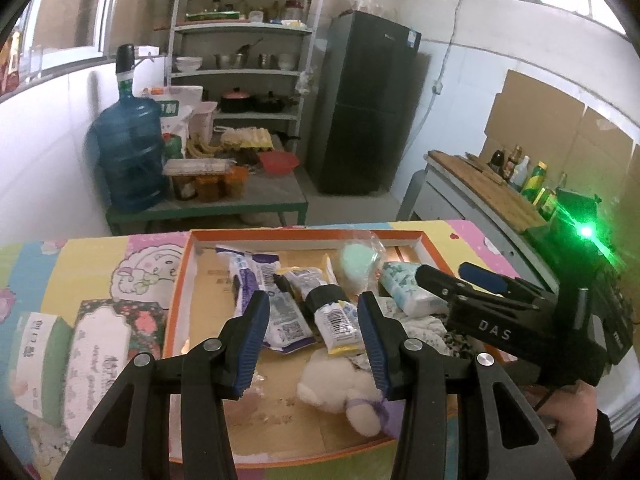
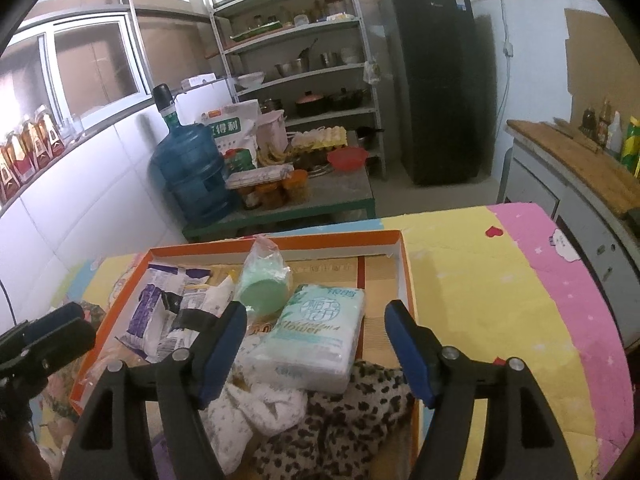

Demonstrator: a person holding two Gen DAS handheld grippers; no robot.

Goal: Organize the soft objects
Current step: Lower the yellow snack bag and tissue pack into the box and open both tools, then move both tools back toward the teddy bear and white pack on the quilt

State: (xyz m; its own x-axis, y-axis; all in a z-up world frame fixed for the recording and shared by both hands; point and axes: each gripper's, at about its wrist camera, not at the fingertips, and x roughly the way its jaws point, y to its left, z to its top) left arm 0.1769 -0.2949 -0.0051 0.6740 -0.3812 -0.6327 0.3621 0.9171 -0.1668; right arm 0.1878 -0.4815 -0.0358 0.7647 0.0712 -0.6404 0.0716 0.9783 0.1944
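Note:
An orange-rimmed tray on a cartoon-print table holds soft goods. In it lie purple-and-white packets, a black-capped tube, a bagged green sponge, a white plush toy and a tissue pack. The tissue pack rests on a white cloth and a leopard-print cloth. My left gripper hovers open over the tube and packets, holding nothing. My right gripper stands open around the tissue pack, and its pads do not touch it. Each gripper also shows in the other's view: right gripper, left gripper.
Two wrapped tissue packs lie left of the tray. Behind the table stand a low bench with a blue water jug and jars, a shelf rack and a dark fridge. A counter with bottles runs along the right.

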